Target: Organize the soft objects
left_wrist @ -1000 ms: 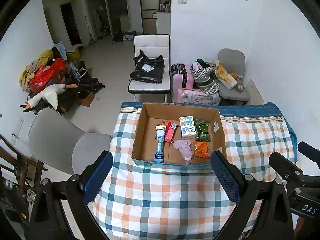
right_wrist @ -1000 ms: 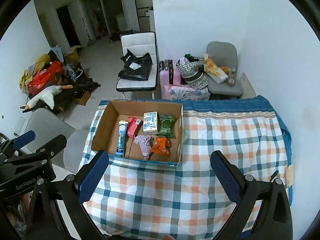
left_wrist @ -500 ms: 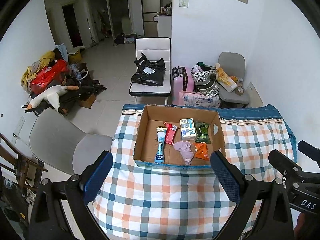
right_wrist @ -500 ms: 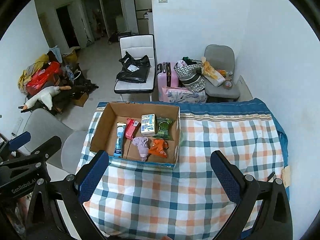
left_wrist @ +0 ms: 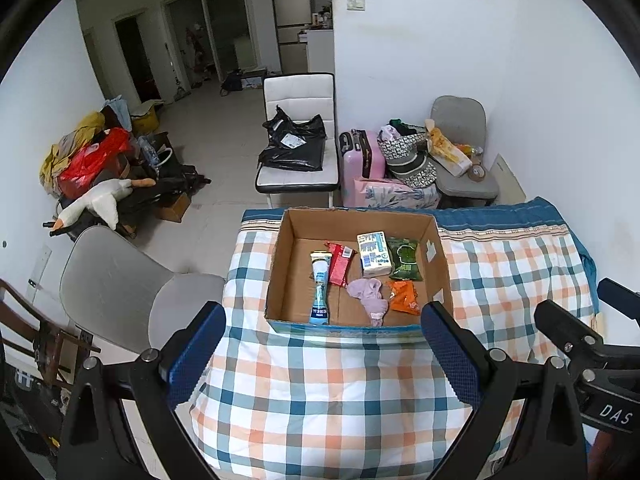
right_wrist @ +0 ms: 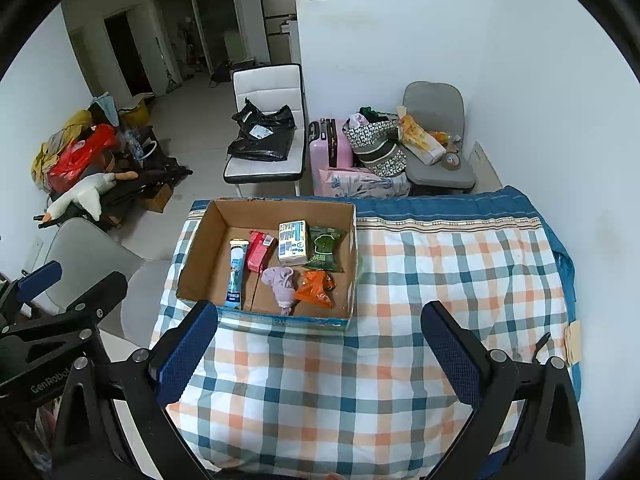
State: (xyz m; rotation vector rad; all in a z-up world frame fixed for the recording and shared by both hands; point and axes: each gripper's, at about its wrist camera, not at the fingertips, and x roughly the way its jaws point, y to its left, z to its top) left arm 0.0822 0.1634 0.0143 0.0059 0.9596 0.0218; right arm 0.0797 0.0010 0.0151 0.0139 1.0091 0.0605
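two grippers hover above the near part of a desk covered in a checked cloth (left_wrist: 320,392), both spread wide and holding nothing. the left gripper (left_wrist: 324,356) looks straight along its fingers at the cardboard box (left_wrist: 280,276), which sits ahead of it and almost centred between its blue pads. the right gripper (right_wrist: 320,356) sees the same cardboard box (right_wrist: 192,256) ahead but off toward its left side, with bare cloth in front of its own right pad.

inside the box lie six soft items: a blue tube (left_wrist: 320,284), a red packet (left_wrist: 340,266), a white tissue pack (left_wrist: 374,258), a green packet (left_wrist: 405,258), an orange packet (left_wrist: 404,296) and a lilac cloth (left_wrist: 370,298). the tube lies with its long axis running from the near wall toward the far wall, so it points away from both grippers; the lilac cloth is bunched against the near wall, stretched the same way.

by this layout the left gripper seems the better placed, being lined up with the box, and the nearest items to it are the tube's lower end and the lilac cloth. the near wall stands between gripper and contents, so a reach would likely have to come down from above.
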